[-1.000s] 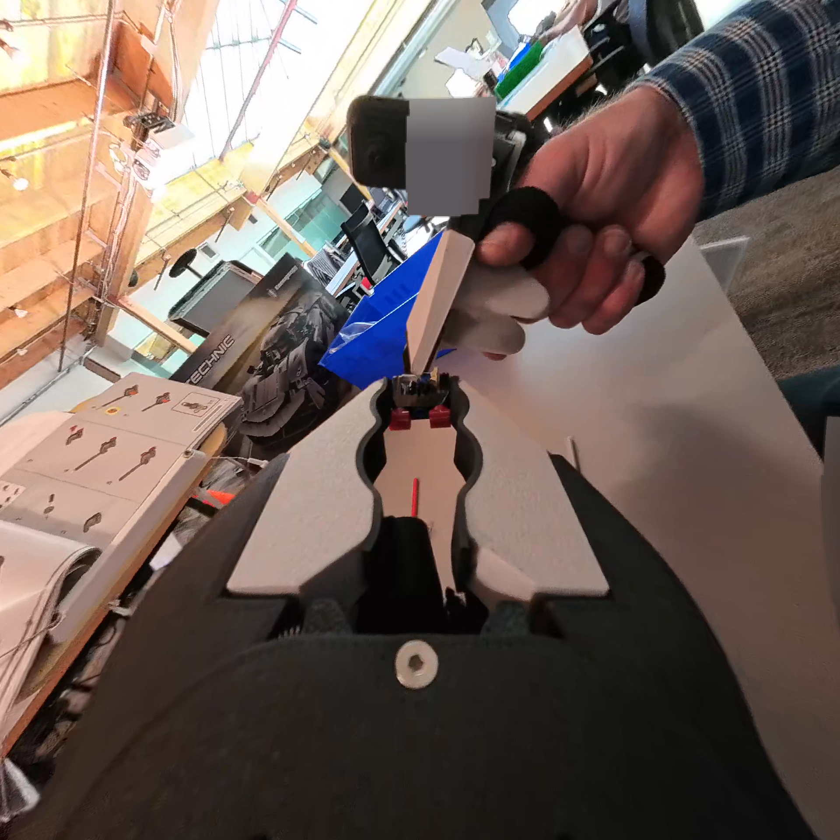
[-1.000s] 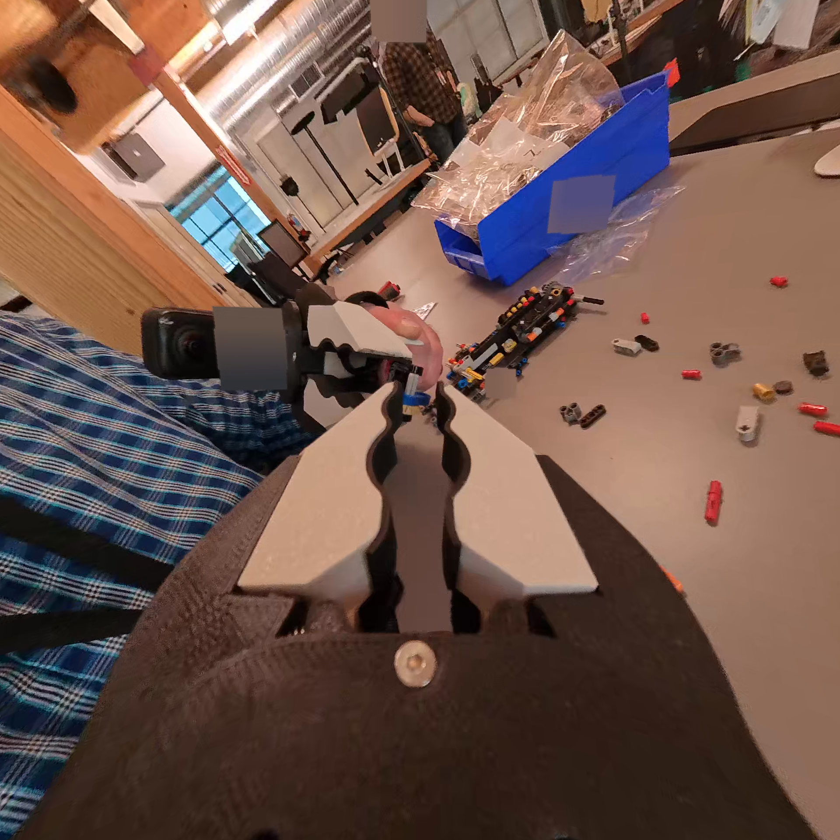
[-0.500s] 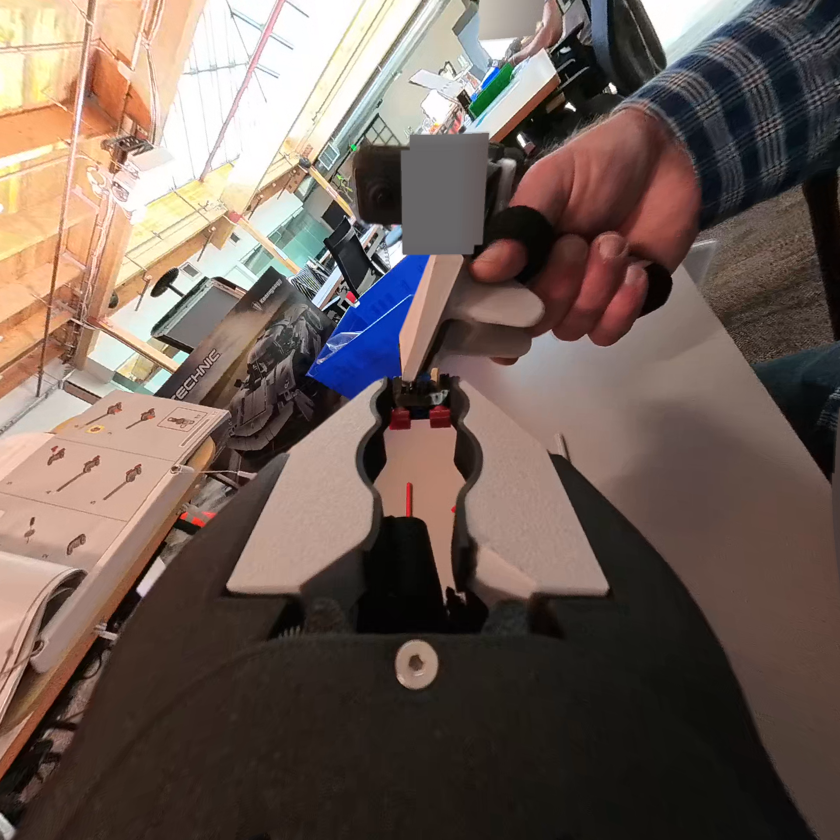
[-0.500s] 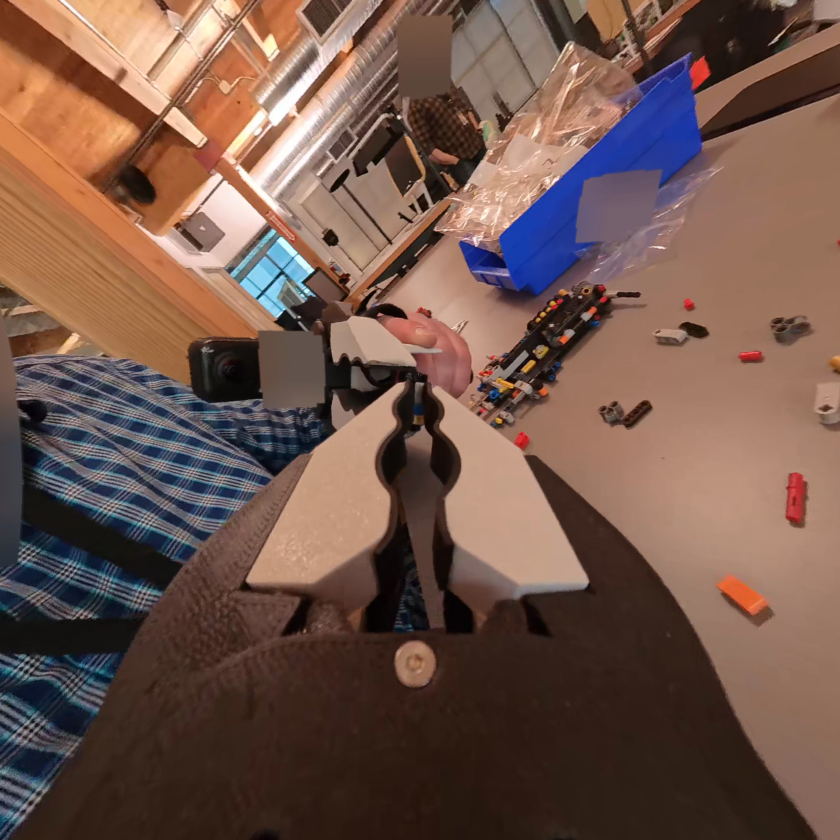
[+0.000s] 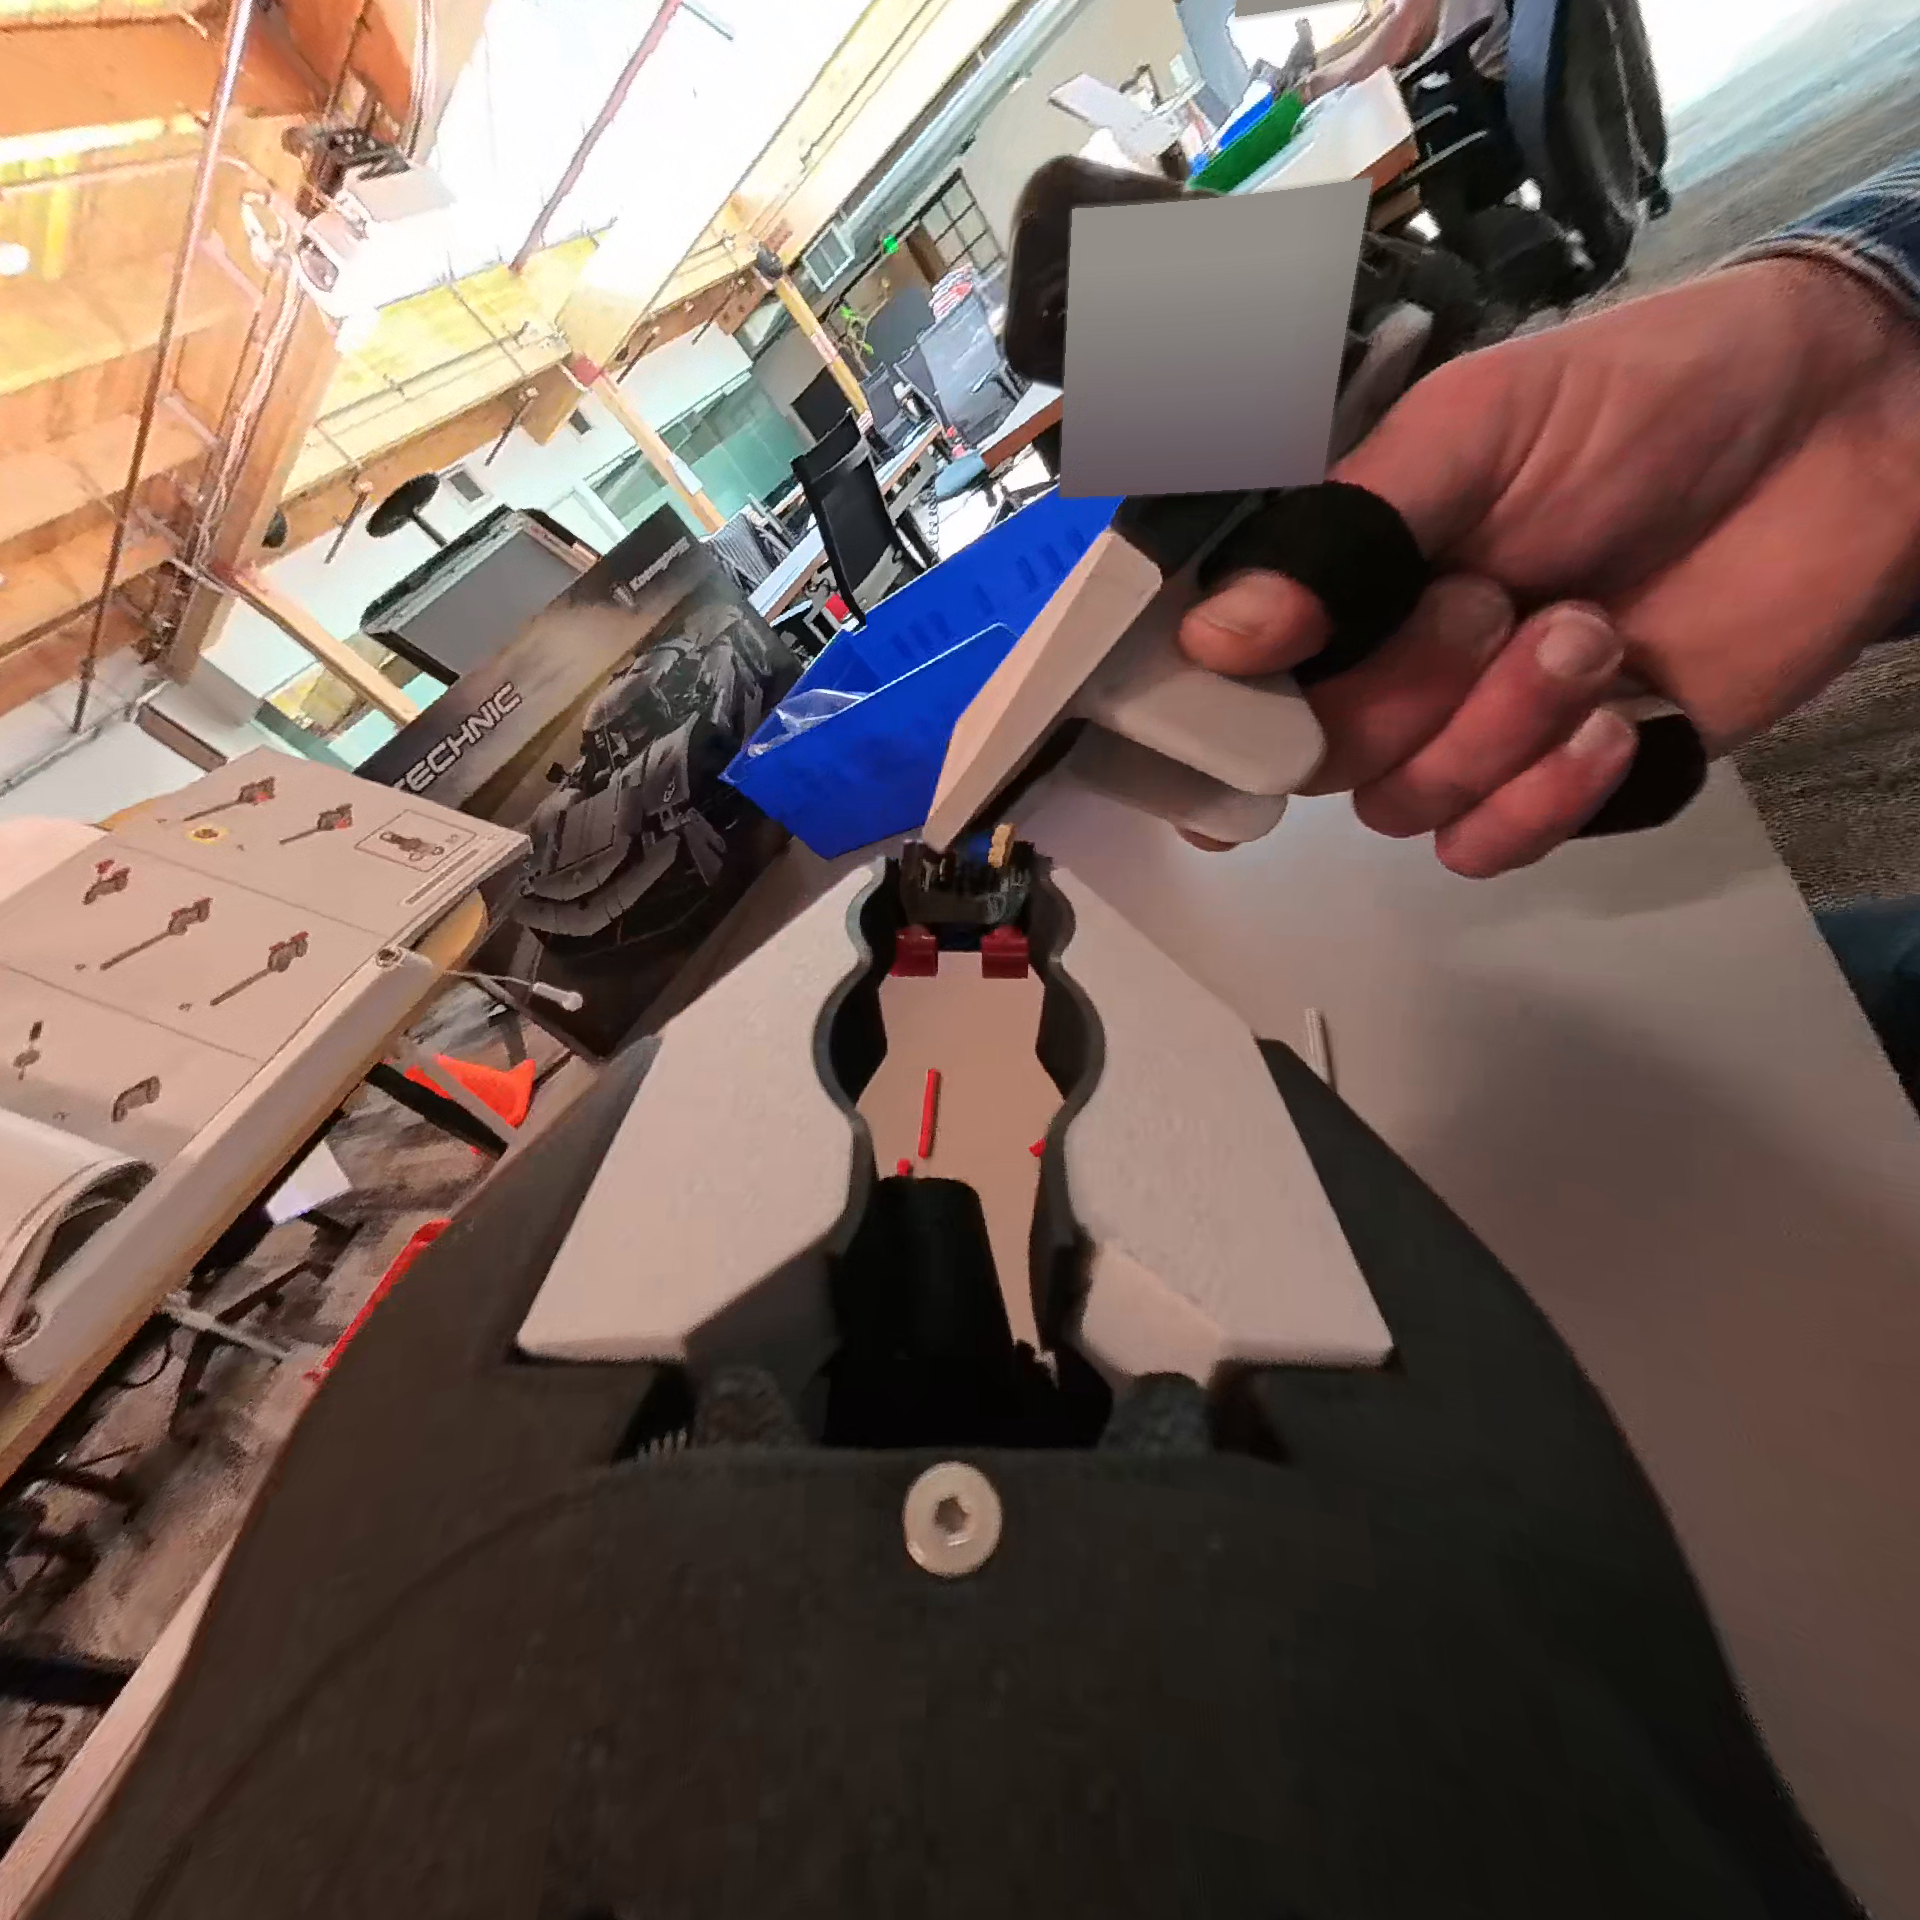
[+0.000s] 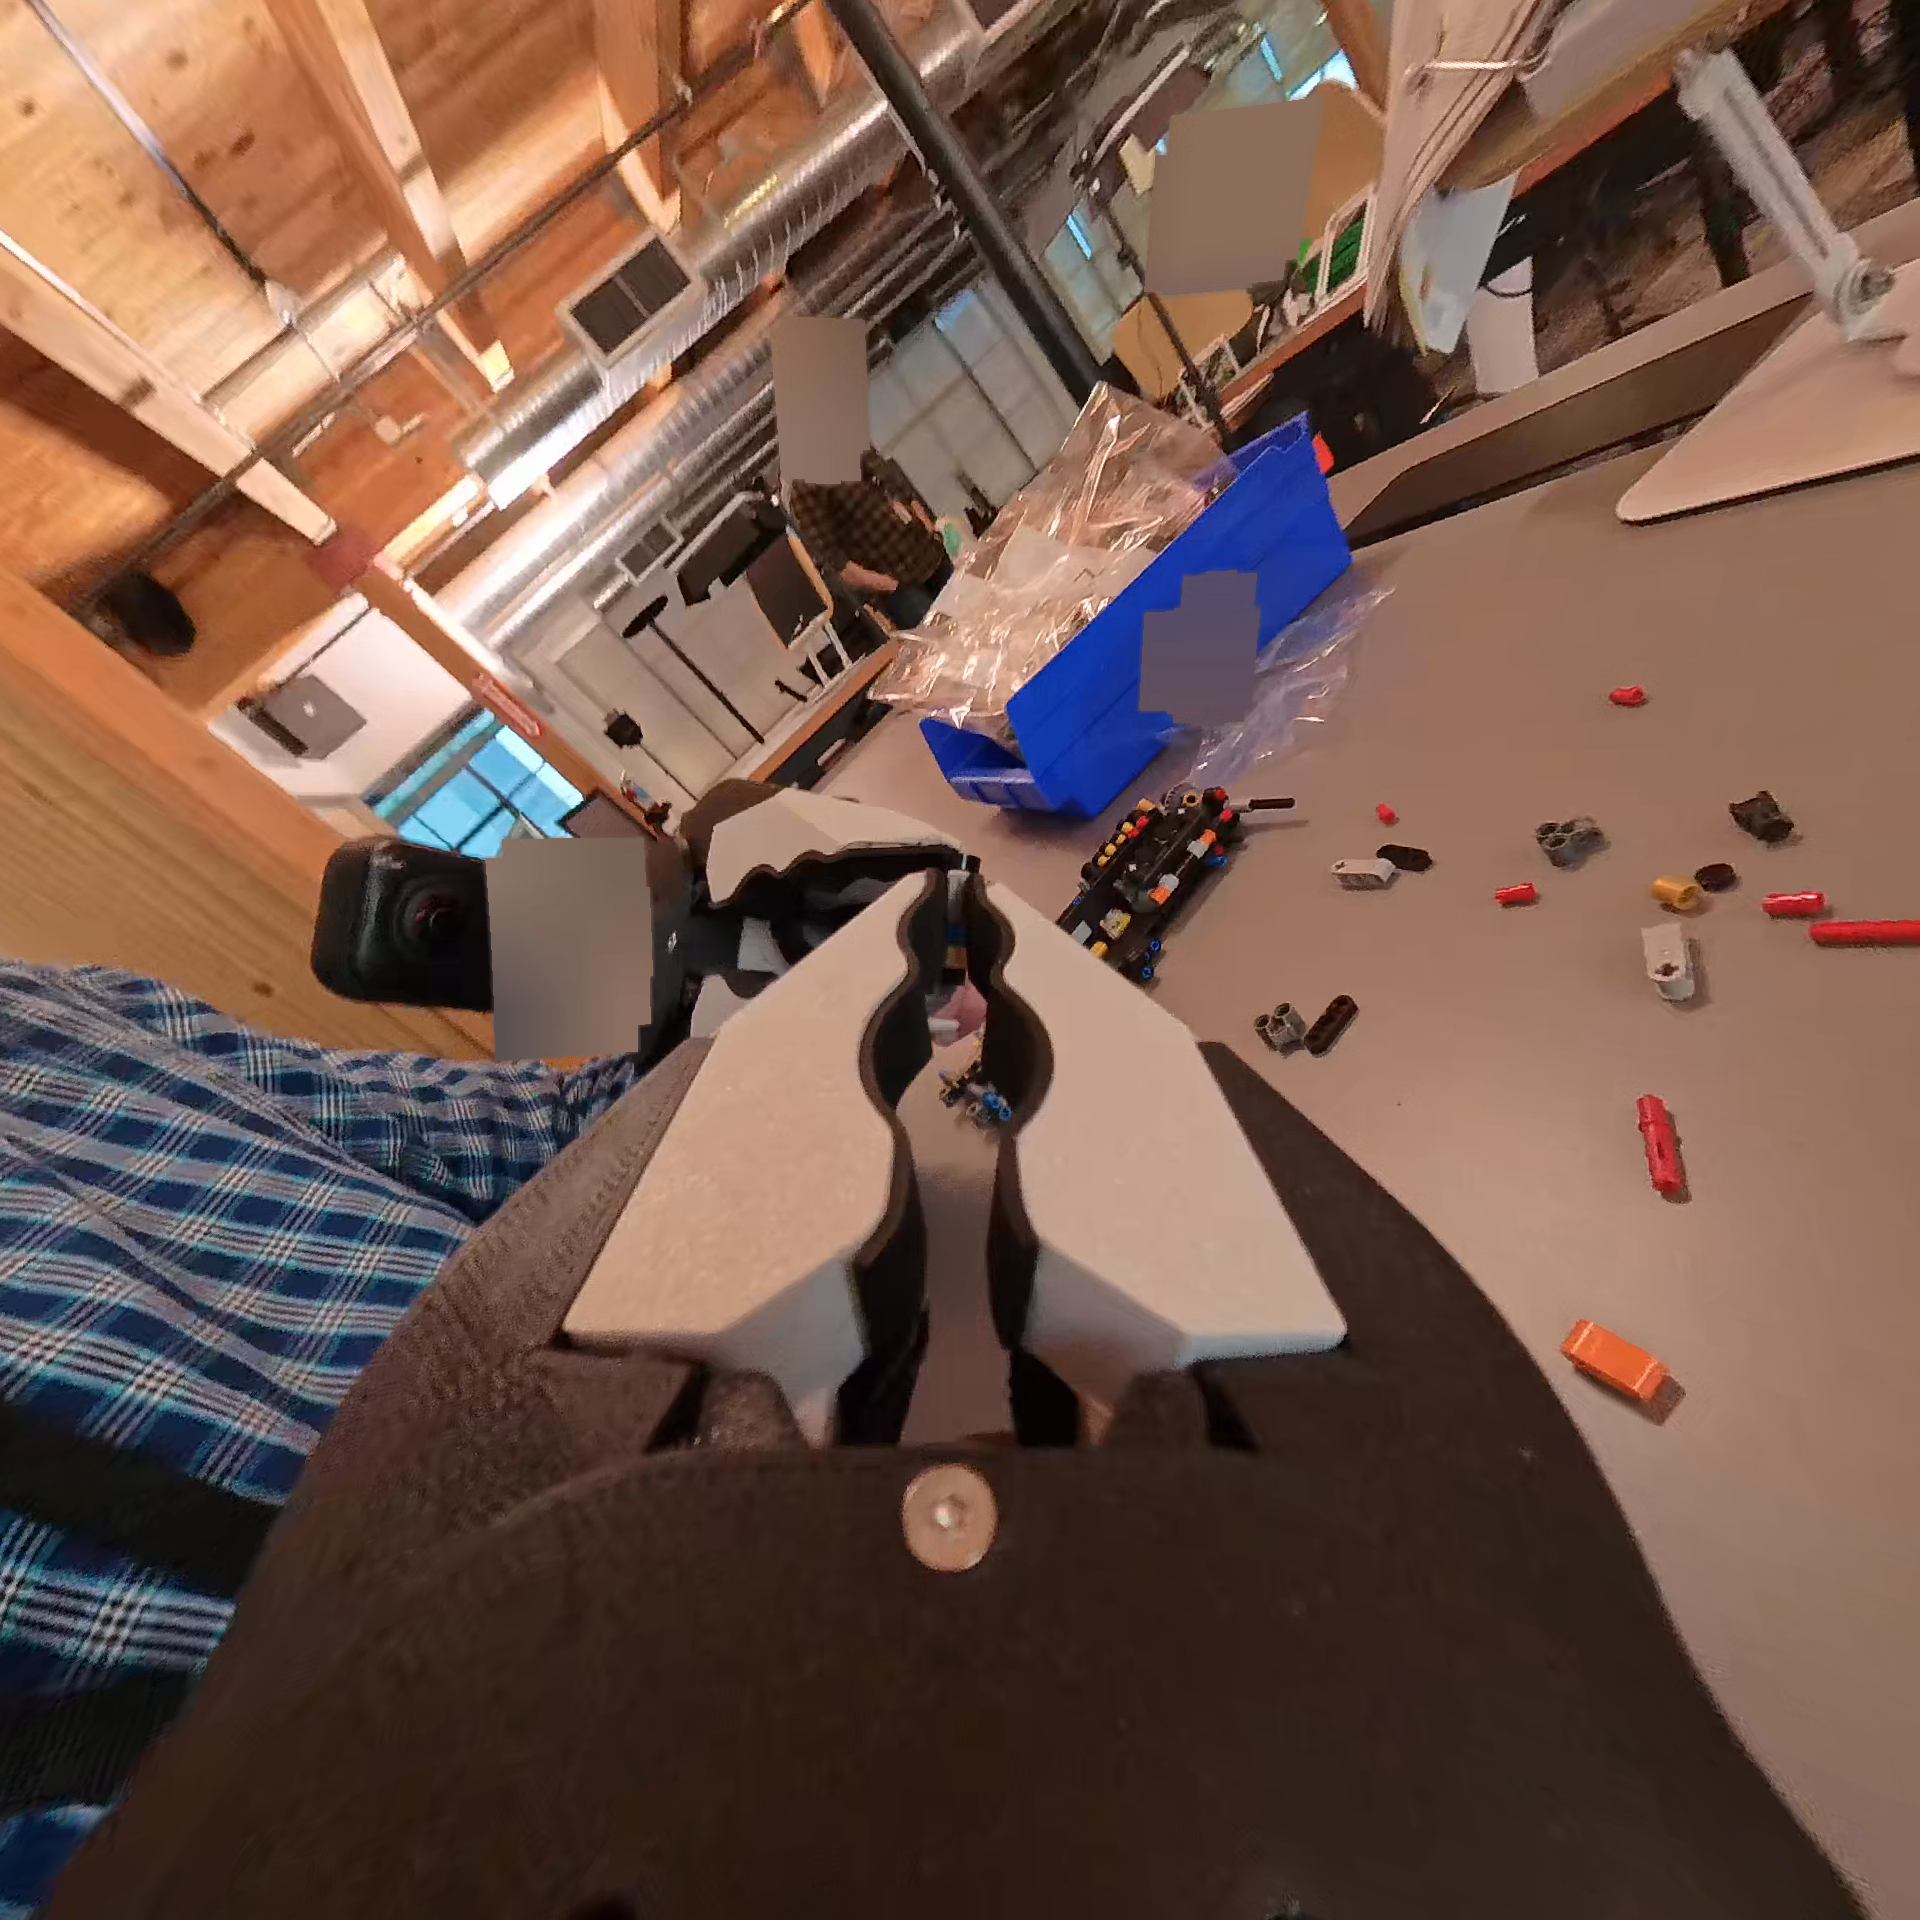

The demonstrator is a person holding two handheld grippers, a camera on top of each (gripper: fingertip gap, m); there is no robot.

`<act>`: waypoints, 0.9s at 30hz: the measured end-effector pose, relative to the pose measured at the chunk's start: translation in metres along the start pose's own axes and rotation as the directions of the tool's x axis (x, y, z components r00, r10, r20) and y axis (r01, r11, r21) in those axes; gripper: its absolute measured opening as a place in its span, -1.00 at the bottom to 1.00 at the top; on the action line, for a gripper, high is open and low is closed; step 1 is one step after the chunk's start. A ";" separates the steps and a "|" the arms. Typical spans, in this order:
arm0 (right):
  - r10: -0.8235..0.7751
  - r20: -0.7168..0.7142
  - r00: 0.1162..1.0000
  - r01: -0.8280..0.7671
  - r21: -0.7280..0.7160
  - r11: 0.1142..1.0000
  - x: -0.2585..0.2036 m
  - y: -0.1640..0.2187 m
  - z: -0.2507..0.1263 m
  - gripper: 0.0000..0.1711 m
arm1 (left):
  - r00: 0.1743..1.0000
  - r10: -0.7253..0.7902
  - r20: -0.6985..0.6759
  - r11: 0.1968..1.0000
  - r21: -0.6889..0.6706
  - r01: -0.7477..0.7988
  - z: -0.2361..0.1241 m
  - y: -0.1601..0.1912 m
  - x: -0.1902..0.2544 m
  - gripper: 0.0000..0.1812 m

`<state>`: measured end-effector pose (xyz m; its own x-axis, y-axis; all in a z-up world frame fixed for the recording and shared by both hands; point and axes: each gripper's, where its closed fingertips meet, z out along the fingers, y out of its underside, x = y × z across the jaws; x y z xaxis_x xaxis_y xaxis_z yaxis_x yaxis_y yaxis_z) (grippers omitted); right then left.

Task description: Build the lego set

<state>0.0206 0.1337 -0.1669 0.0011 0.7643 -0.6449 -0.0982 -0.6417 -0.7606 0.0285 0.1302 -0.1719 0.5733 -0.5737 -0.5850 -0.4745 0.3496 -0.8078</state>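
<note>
Grippers meet mid-air over the grey table [image 6: 1558, 1091]. Left gripper [image 5: 961, 904] has its fingers clamped on a small lego sub-assembly [image 5: 964, 891], dark w/ blue bits and 2 red pins hanging at its near edge. Right gripper [image 6: 958, 896], fingers pressed nearly together, pinches a thin piece w/ blue, yellow and black parts [image 6: 954, 935] at its tips; in left wrist view that gripper comes in from 1 o'clock, held by a hand [image 5: 1621, 582] w/ black finger straps, tips touching the top of the sub-assembly. Can't tell if the pinched piece is seated in it.

Right wrist view: long black chassis build [image 6: 1164, 868] lies on table at 1 o'clock, just in front of a blue bin [image 6: 1143, 686] stuffed w/ clear plastic bags [image 6: 1049, 561]. Loose parts scattered at 2–3 o'clock: red pins, grey connectors, an orange piece [image 6: 1616, 1371] nearest.

Left wrist view: open instruction booklet [image 5: 208, 935] at 9 o'clock, dark set box [image 5: 623, 769] at 11 o'clock beside it.
</note>
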 end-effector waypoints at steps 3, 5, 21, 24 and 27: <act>0.014 -0.023 1.000 -0.013 0.036 0.999 0.003 -0.002 0.001 -1.00 | 0.999 -0.041 0.015 0.999 -0.011 0.042 0.002 0.002 -0.002 -0.74; 0.017 -0.042 0.999 -0.014 0.065 0.998 0.004 -0.006 0.000 -1.00 | 0.997 -0.067 0.044 0.997 -0.024 0.068 0.005 0.002 -0.003 -0.74; 0.111 -0.053 0.992 -0.104 0.122 0.987 0.017 -0.012 0.003 -1.00 | 0.990 0.078 0.114 0.989 -0.131 -0.063 0.012 0.015 -0.008 -0.74; 0.098 -0.052 0.994 -0.091 0.129 0.987 0.015 -0.016 0.004 -1.00 | 0.987 0.069 0.142 0.990 -0.133 -0.050 0.012 0.012 -0.011 -0.74; 0.076 -0.071 0.995 -0.067 0.122 0.990 0.016 -0.019 0.005 -1.00 | 0.984 0.075 0.164 0.989 -0.141 -0.052 0.014 0.014 -0.012 -0.74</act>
<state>0.0180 0.1585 -0.1628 0.0640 0.7070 -0.7043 -0.2189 -0.6786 -0.7011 0.0240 0.1528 -0.1773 0.6377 -0.4168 -0.6477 -0.5931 0.2709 -0.7582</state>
